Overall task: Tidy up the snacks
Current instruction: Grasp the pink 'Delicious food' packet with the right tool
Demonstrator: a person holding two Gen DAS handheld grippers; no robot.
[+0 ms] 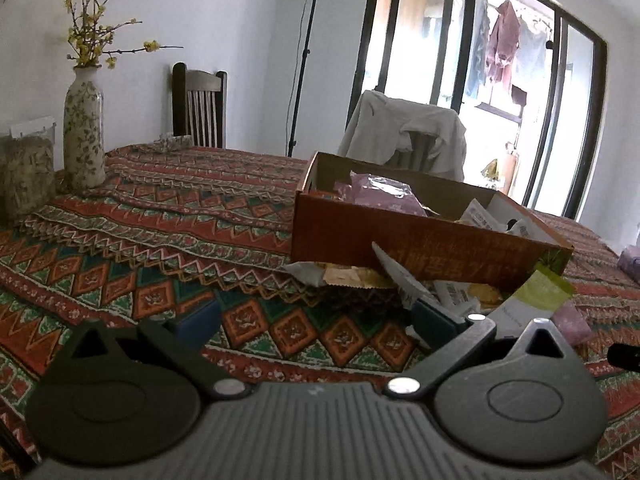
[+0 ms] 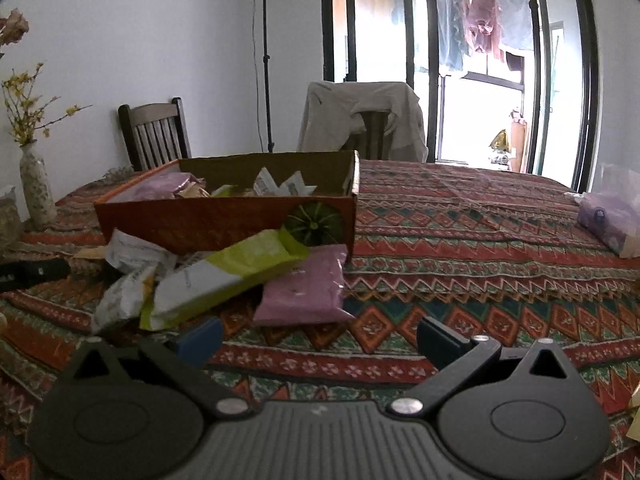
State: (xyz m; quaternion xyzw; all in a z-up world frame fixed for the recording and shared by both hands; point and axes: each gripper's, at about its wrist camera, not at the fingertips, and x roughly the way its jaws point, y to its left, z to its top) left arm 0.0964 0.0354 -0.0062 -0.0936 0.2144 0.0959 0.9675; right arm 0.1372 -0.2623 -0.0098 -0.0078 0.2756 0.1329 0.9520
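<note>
An orange cardboard box (image 1: 400, 240) (image 2: 224, 220) holding several snack packets stands on the patterned tablecloth. Loose packets lie piled against its front wall. Among them are a green-and-white packet (image 2: 228, 276) (image 1: 532, 300), a pink packet (image 2: 308, 292) and crumpled white packets (image 2: 128, 256). My left gripper (image 1: 316, 322) is open over the cloth. A white serrated packet (image 1: 396, 276) sits just beyond its right fingertip. My right gripper (image 2: 320, 340) is also open, with nothing in it, a short way in front of the pink packet.
A flowered vase (image 1: 84, 136) and a jar (image 1: 26, 176) stand at the table's left. A purple tissue pack (image 2: 612, 216) lies at the right. Two chairs (image 2: 154, 136) stand behind the table, one draped with a jacket (image 2: 360, 116). A light stand (image 2: 266, 60) is by the wall.
</note>
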